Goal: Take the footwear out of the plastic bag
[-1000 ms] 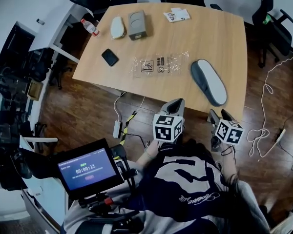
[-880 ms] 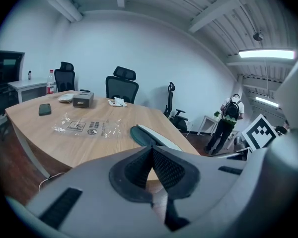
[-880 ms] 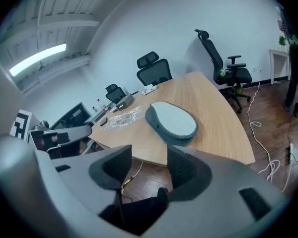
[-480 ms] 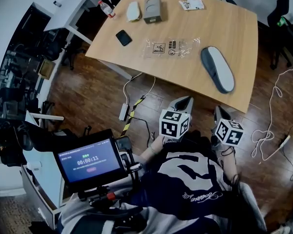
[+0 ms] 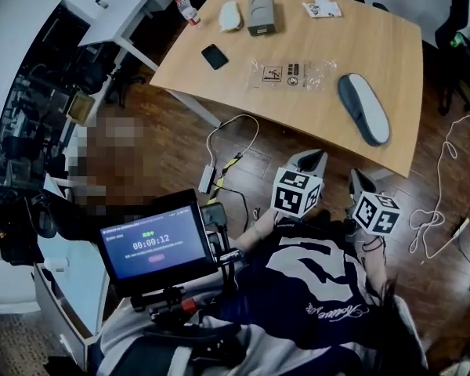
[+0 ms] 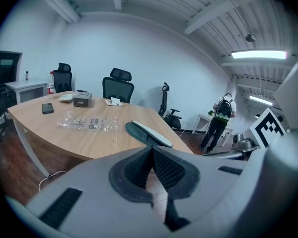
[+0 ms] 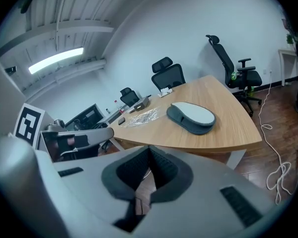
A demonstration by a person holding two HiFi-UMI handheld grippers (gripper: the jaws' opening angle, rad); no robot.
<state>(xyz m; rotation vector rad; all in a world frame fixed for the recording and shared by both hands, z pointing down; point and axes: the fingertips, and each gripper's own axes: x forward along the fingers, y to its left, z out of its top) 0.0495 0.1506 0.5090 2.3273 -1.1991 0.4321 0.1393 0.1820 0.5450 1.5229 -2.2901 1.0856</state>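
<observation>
A dark grey slipper (image 5: 364, 108) with a pale insole lies on the wooden table (image 5: 235, 84), at its right side. Left of it a flat clear plastic bag (image 5: 294, 74) with printed labels lies on the tabletop, apart from the slipper. Both grippers hang off the table's near edge, over the floor, close to the person's body. My left gripper (image 5: 311, 161) is shut with nothing in it, its pads meeting in the left gripper view (image 6: 152, 150). My right gripper (image 5: 360, 180) is shut and empty too (image 7: 148, 150). The slipper (image 7: 191, 115) and the bag (image 7: 144, 115) lie ahead of it.
A black phone (image 5: 214, 56), a grey box (image 5: 261, 14), a white object (image 5: 230, 16), papers (image 5: 321, 9) and a bottle (image 5: 186, 8) sit at the table's far part. A timer screen (image 5: 158, 241) is at lower left. Cables (image 5: 435, 210) lie on the floor. A person (image 6: 219, 120) stands far off.
The right gripper's jaws have gone from apart to shut. The head view has shifted, so the table now sits higher and further right. Both grippers stay near the body.
</observation>
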